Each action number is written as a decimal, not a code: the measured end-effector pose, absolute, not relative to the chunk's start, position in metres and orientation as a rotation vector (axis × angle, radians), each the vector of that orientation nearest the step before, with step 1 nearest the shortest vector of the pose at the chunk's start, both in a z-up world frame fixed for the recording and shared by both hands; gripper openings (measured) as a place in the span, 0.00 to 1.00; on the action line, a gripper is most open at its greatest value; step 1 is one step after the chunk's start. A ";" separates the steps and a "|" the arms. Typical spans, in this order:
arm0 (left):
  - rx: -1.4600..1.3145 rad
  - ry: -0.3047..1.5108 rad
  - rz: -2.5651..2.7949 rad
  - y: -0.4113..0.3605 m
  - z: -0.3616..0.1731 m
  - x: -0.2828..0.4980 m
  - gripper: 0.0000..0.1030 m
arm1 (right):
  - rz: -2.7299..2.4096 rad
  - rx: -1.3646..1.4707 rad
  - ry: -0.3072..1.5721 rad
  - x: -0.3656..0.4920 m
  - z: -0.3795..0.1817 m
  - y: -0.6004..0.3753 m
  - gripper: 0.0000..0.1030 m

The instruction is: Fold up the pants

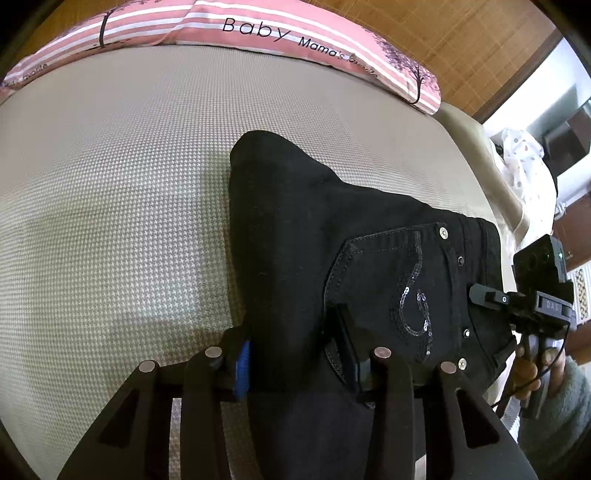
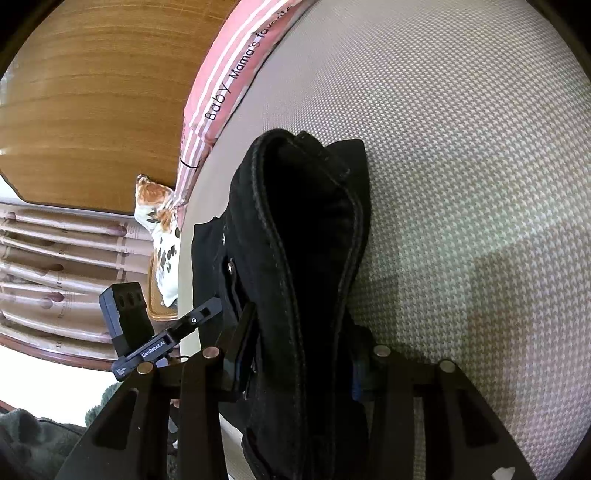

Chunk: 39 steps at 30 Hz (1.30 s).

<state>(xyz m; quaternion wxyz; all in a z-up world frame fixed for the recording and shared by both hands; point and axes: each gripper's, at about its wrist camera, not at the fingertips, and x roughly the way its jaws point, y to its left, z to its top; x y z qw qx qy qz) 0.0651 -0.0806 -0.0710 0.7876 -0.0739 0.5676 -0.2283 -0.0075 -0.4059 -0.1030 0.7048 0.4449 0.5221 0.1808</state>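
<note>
Black denim pants (image 1: 332,236) lie bunched on the bed (image 1: 110,184), toward its 3 o'clock edge. The left hand-held gripper (image 1: 295,365) pinches a thick fold beside the sequined back pocket (image 1: 399,291); the right hand-held gripper (image 2: 299,365) clamps a seamed edge. Gripping two points probably lets the person lift and double the cloth evenly.

Ahead of my left gripper (image 1: 297,363) the houndstooth bed cover (image 1: 122,192) lies open all the way to the pink striped pillow (image 1: 229,33) along the far edge. The bunched black jeans (image 1: 332,240) block the middle. My right gripper (image 1: 484,295) crowds their waistband side, where the bed ends. Beyond my right gripper's pads, the cover (image 2: 461,166) is free to the right of the jeans (image 2: 306,240).
</note>
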 end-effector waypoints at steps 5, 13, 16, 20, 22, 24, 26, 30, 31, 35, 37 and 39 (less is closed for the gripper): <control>-0.154 1.216 -0.484 -0.086 -0.072 0.067 0.41 | 0.379 0.989 1.155 -0.009 -0.102 -0.403 0.38; -0.138 1.205 -0.464 -0.094 -0.069 0.069 0.34 | 0.254 0.907 1.182 -0.008 -0.087 -0.390 0.36; -0.135 1.201 -0.464 -0.094 -0.065 0.068 0.27 | 0.208 0.867 1.186 -0.007 -0.077 -0.383 0.34; -0.155 1.186 -0.487 -0.091 -0.058 0.065 0.19 | 0.170 0.896 1.171 -0.009 -0.066 -0.378 0.31; -0.169 1.179 -0.495 -0.087 -0.055 0.062 0.18 | 0.159 0.933 1.156 -0.012 -0.061 -0.376 0.30; -0.188 1.178 -0.497 -0.083 -0.053 0.060 0.17 | 0.152 0.932 1.151 -0.014 -0.055 -0.371 0.30; -0.192 1.175 -0.503 -0.077 -0.050 0.058 0.16 | 0.151 0.925 1.157 -0.015 -0.048 -0.364 0.29; -0.209 1.155 -0.491 -0.060 -0.043 0.056 0.15 | 0.189 0.900 1.160 -0.009 -0.038 -0.344 0.28; -0.212 1.143 -0.483 -0.053 -0.041 0.057 0.15 | 0.197 0.901 1.160 -0.007 -0.037 -0.340 0.28; -0.221 1.120 -0.433 -0.026 -0.035 0.065 0.15 | 0.257 0.893 1.168 0.014 -0.035 -0.313 0.28; -0.218 1.109 -0.401 -0.010 -0.034 0.070 0.15 | 0.289 0.891 1.172 0.030 -0.036 -0.299 0.28; -0.214 1.098 -0.376 0.003 -0.032 0.078 0.15 | 0.313 0.887 1.173 0.045 -0.037 -0.285 0.28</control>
